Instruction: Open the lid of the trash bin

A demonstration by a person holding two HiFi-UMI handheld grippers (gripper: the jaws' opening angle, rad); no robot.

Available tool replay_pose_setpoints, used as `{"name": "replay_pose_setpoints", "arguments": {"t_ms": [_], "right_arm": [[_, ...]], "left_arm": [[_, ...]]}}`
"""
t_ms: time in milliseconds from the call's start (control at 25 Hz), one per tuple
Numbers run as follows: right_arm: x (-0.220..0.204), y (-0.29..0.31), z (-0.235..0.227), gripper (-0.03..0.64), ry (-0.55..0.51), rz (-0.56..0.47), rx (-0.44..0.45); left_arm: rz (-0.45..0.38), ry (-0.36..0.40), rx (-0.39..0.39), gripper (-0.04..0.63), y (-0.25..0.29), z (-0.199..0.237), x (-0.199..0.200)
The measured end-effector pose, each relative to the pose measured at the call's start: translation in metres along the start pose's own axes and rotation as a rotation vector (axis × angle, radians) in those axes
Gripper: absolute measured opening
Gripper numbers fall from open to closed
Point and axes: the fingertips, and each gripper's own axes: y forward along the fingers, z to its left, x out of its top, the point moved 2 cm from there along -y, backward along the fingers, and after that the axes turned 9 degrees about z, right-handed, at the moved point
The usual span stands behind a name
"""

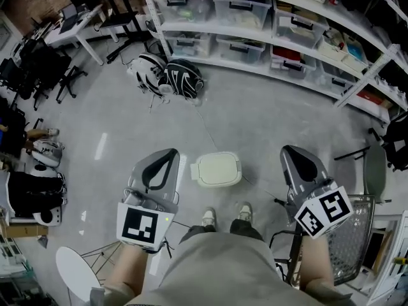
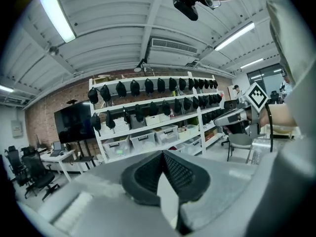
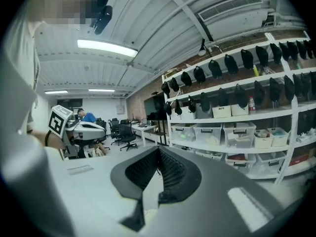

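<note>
A small pale-green trash bin (image 1: 217, 169) with its lid down stands on the grey floor just ahead of the person's shoes. My left gripper (image 1: 171, 152) is held above the floor to the bin's left, and my right gripper (image 1: 288, 150) to its right. Both are raised and point forward at the shelves, well apart from the bin. In the left gripper view the jaws (image 2: 162, 154) meet at their tips with nothing between them. The right gripper view shows the same: jaws (image 3: 158, 151) closed, empty. The bin is out of sight in both gripper views.
White shelving (image 1: 268, 24) with clear storage boxes runs across the back. Two bags (image 1: 167, 76) lie on the floor in front of it. A wire-mesh chair (image 1: 347, 238) stands close at the right, a white round stool (image 1: 75, 271) at the lower left, office chairs and desks at far left.
</note>
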Motion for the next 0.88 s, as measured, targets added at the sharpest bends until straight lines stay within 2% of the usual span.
{"name": "replay_pose_setpoints", "arguments": {"t_ms": [240, 360, 440, 600, 880], "right_arm": [[-0.025, 0.039, -0.039, 0.003, 0.0, 0.115, 0.084], [-0.043, 0.063, -0.057, 0.003, 0.013, 0.157, 0.126], [-0.059, 0.08, -0.069, 0.003, 0.025, 0.19, 0.148], [-0.093, 0.112, -0.087, 0.003, 0.114, 0.256, 0.201], [-0.167, 0.168, -0.104, 0.003, 0.149, 0.38, 0.212]], "left_arm": [[0.083, -0.019, 0.071, 0.002, 0.037, -0.006, -0.01], [0.112, 0.019, 0.09, 0.002, 0.054, -0.006, -0.019], [0.131, 0.037, 0.09, 0.002, 0.067, -0.009, -0.029], [0.173, 0.02, 0.062, 0.002, 0.092, -0.019, -0.057], [0.285, -0.034, 0.026, 0.002, 0.135, -0.02, -0.126]]}}
